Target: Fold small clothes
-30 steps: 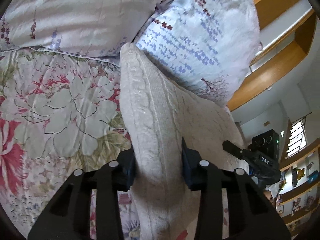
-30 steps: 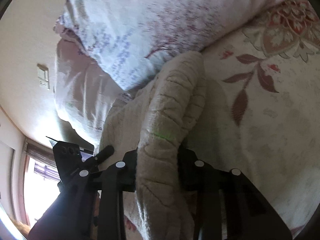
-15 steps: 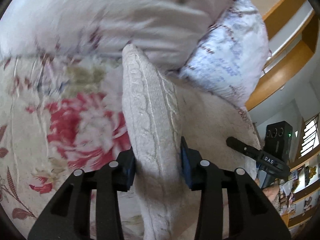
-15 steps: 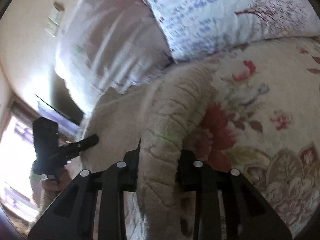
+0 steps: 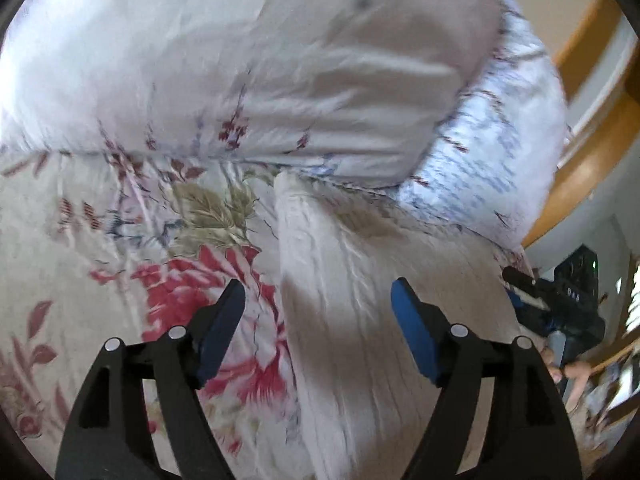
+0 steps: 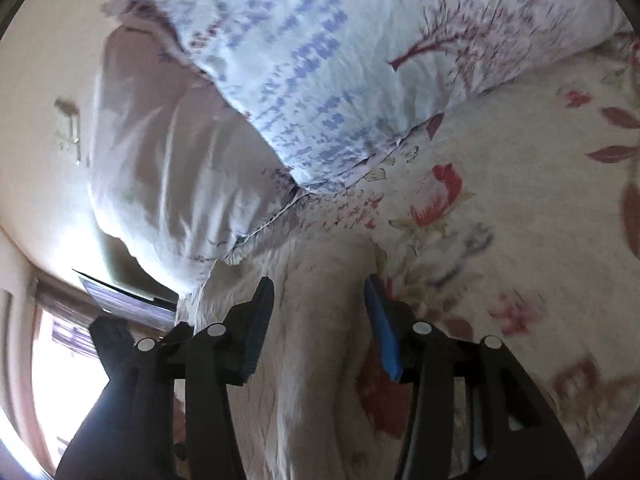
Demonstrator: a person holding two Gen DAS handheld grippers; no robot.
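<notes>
Both tongs had just been opening: left gripper [image 5: 316, 308] stood wide, right gripper [image 6: 320, 304] narrower, pads off the cream knit garment [image 5: 360, 320], which lay on the floral bedsheet [image 5: 120, 240] just near of the pillows [image 5: 240, 80]. Knit looked soft, light, floppy, likely stretchy; best pinched at edges or corners.

between the jaws lies a cream cable-knit garment [image 5: 360, 280]. the bed sheet [image 5: 120, 248] beside and beyond the jaws is off-white with red flowers and olive leaves. farther beyond, one pillow [image 5: 240, 72] is pale white with sparse maroon sprigs, another pillow [image 6: 320, 60] white with blue dashes and maroon branches. jaw pads are blue on black.
</notes>
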